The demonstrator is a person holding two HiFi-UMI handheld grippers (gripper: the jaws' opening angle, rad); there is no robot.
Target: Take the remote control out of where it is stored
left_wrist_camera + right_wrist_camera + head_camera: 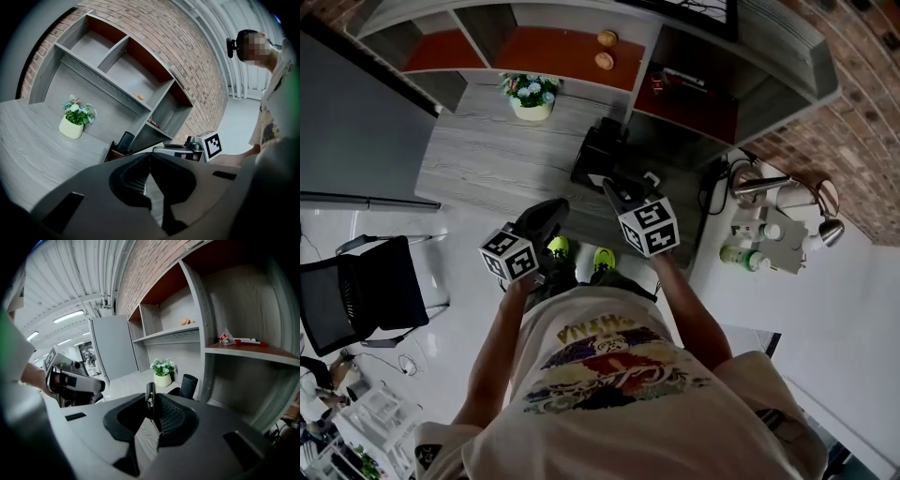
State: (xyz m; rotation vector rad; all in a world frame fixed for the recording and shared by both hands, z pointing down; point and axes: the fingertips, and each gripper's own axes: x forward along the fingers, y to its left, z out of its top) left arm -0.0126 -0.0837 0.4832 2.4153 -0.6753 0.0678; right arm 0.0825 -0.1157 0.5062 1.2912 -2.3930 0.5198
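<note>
The person's pale printed T-shirt (609, 366) fills the bottom of the head view, and both arms reach forward from it over the grey wood-grain surface (492, 164).

The right hand-held gripper (615, 186) has its jaws nearly together on a slim black remote control (150, 401). It is pinched across its thin sides and stands upright between the ribbed pads. That narrow grip probably suits a long, flat thing that has to slide straight out of a tight slot without twisting.

The remote control sits in those jaws, apart from the black desk holder with a round cup (189, 384) beyond it, which I take to be its storage place. If so, the removal looks almost done.

The left hand-held gripper (150, 157) has its jaws fully together with nothing between them. It is held beside the other one, likely to stay out of the way.
</note>
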